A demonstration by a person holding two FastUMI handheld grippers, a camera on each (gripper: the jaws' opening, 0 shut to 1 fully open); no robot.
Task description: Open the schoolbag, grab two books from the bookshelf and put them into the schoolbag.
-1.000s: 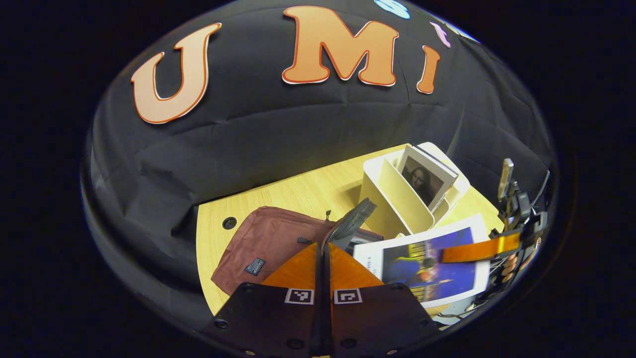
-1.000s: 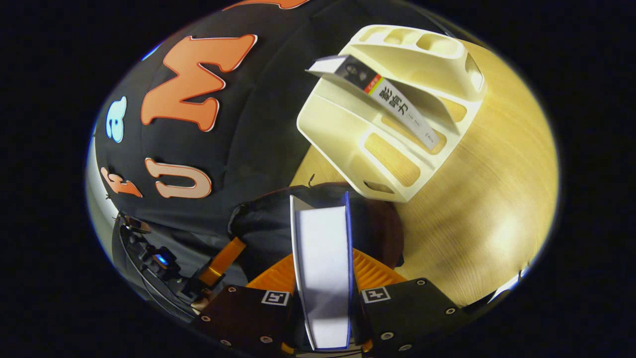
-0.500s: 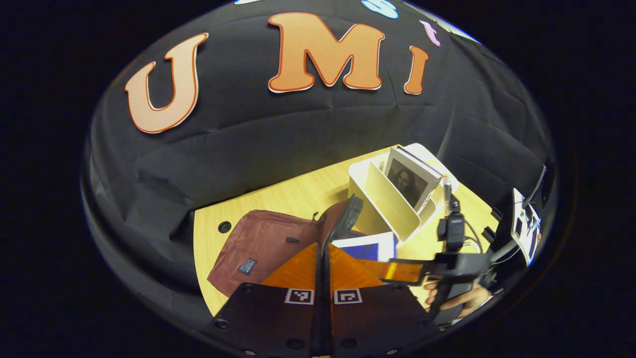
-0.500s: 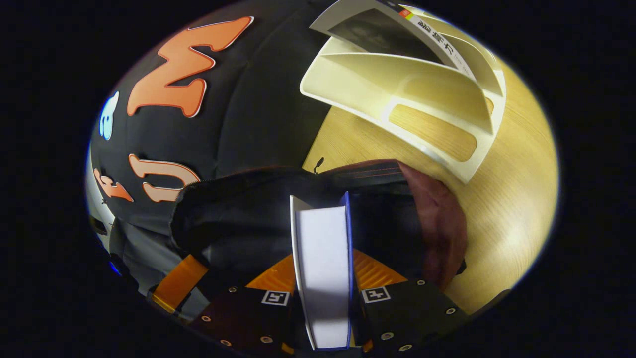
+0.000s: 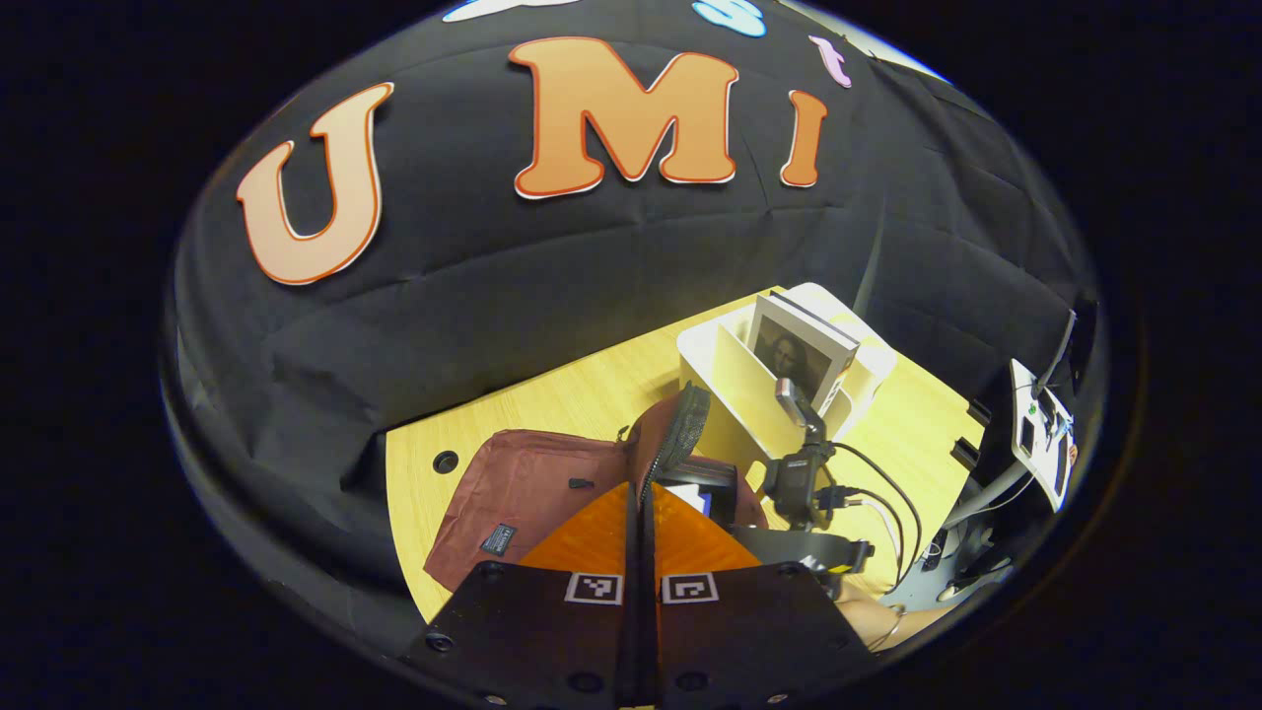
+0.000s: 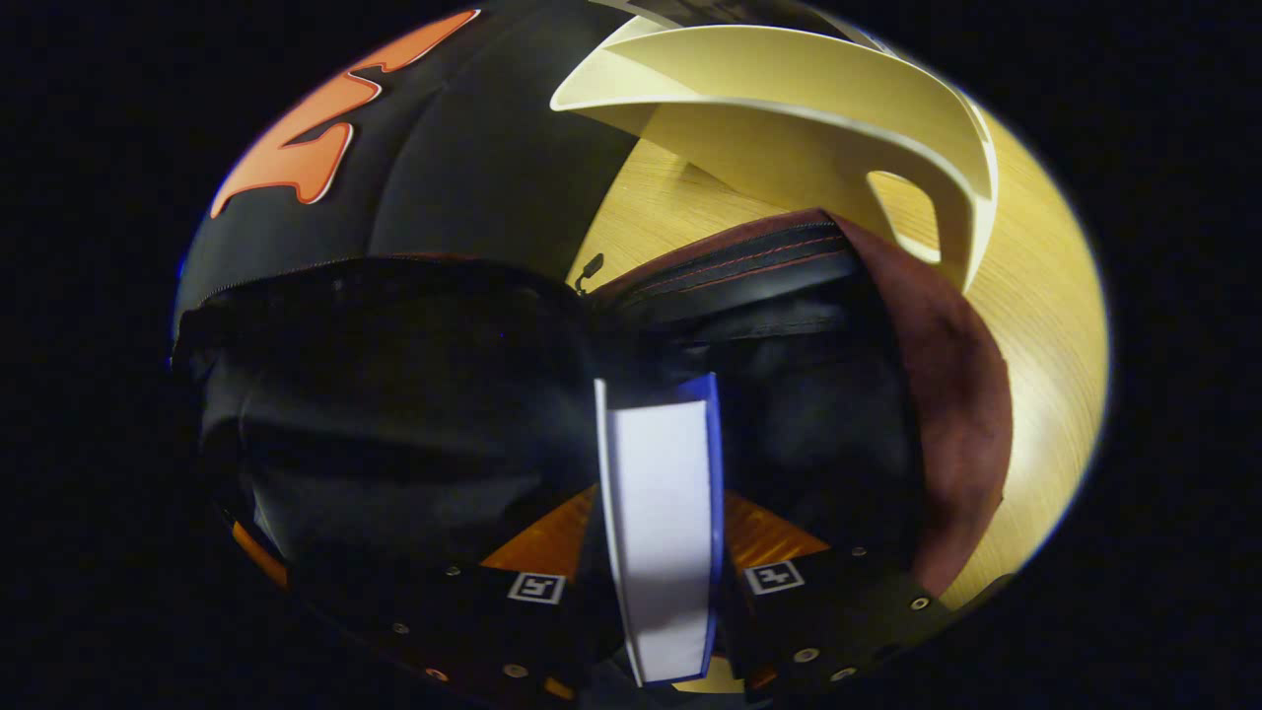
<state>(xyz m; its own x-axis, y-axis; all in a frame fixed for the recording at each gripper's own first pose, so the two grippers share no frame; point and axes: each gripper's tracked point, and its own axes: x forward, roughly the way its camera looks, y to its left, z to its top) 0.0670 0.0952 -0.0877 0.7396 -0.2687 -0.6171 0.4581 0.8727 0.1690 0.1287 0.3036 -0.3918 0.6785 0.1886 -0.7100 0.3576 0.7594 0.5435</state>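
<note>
R hand-held gripper (image 6: 659, 552), clamped on the white-paged blue-cover book (image 6: 659, 523), should push it straight into the open maroon fabric schoolbag (image 6: 946, 394) w/o snagging the zip, while L hand-held gripper (image 5: 639, 513), fingers together, holds the flap up.

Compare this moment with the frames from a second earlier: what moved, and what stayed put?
The right claw, shut on the book, carried it down into the open schoolbag. The left claw stays shut on the bag's flap. The bookshelf and its remaining book haven't moved.

Left gripper (image 5: 639, 513): fingers pressed together, pinching flap edge. Right gripper (image 6: 659, 532): fingers clamped on book, pointing into bag mouth.
</note>
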